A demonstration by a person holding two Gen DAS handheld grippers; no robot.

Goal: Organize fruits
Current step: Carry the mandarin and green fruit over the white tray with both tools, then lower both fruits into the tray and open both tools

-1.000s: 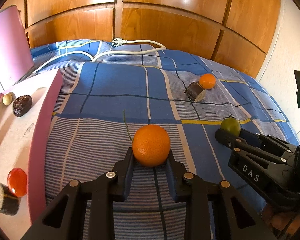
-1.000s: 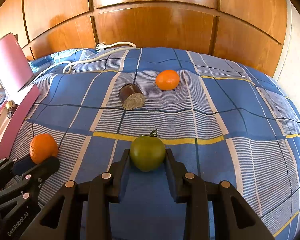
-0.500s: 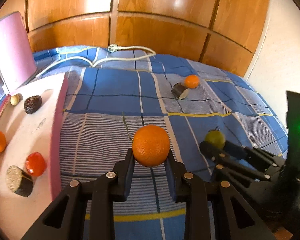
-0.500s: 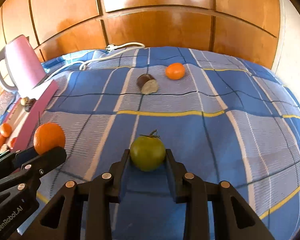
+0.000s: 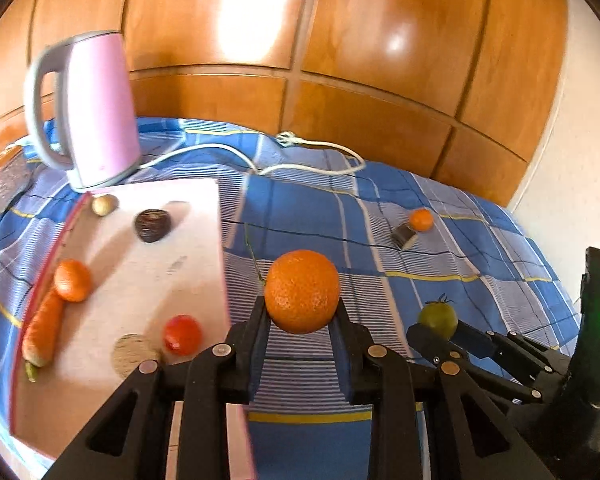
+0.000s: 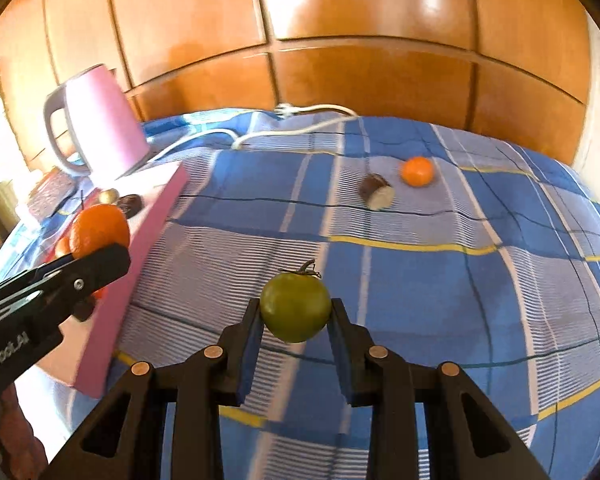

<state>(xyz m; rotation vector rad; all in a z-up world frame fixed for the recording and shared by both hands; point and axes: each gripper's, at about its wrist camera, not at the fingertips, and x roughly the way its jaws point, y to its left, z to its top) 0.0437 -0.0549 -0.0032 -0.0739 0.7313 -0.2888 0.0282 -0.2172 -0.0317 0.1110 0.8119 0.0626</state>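
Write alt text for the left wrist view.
The left gripper holds an orange between its fingers above a blue checked bedspread. Left, a pink board carries a carrot, tomato and other produce.

Orange (image 5: 302, 291) held aloft, green tomato (image 6: 295, 307) held aloft

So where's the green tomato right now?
The green tomato is clamped in the right gripper, above the blue checked blanket, right of the pink board.
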